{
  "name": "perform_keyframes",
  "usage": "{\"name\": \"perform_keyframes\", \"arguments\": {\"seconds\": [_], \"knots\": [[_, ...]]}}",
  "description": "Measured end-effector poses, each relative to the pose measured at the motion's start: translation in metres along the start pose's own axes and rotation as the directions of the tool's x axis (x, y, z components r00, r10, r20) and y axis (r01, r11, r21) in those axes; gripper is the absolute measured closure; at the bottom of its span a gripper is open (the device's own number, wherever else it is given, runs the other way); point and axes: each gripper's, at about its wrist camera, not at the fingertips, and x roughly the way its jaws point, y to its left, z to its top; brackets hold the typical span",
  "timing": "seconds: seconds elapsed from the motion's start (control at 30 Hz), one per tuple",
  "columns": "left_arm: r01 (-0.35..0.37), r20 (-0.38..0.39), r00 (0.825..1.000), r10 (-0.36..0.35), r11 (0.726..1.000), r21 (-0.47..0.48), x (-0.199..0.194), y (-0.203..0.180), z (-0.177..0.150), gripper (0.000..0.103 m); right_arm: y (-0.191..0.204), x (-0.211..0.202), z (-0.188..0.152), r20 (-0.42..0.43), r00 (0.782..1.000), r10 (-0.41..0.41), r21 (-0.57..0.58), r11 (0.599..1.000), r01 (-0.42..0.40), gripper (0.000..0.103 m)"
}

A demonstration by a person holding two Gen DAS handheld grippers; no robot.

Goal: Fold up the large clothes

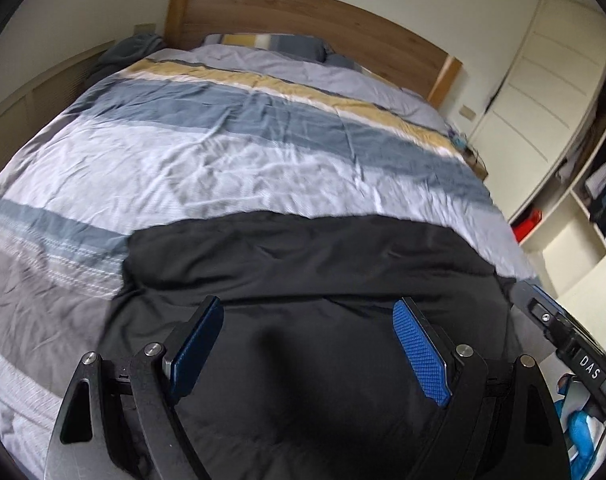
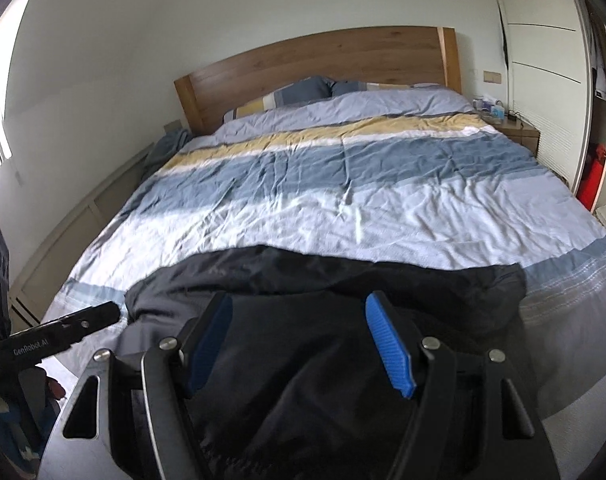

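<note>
Both grippers, left [image 1: 309, 344] and right [image 2: 299, 340], hang with jaws spread wide and nothing between the pads. Just beyond and beneath them a black garment [image 1: 303, 264] lies along the foot edge of the bed [image 1: 223, 152].

**Both grippers spread wide, tilted downward**

The left black two-finger gripper with blue ribbed pads [image 1: 309, 344] points forward and down, jaws apart with nothing pressed between them; the right black blue-padded gripper [image 2: 303, 342] matches, just beside it
</note>
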Motion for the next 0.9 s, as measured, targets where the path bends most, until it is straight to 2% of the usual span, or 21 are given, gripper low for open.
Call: {"name": "perform_keyframes", "arguments": {"seconds": [0.17, 0.37, 0.9], "knots": [[-0.021, -0.025, 0.999, 0.022, 0.999, 0.029, 0.026, -0.006, -0.008, 0.017, -0.009, 0.025, -0.016, -0.032, 0.999, -0.025, -0.013, 1.0, 0.025, 0.035], [-0.036, -0.046, 0.998, 0.037, 0.999, 0.013, 0.049, 0.0, -0.015, 0.015, -0.027, 0.046, -0.03, -0.062, 0.998, -0.017, 0.035, 0.999, 0.019, 0.035], [-0.043, -0.061, 0.997, 0.043, 0.999, -0.011, 0.083, 0.006, -0.014, 0.01, -0.038, 0.088, -0.036, -0.094, 0.996, -0.003, 0.081, 0.997, 0.01, 0.035]]}}
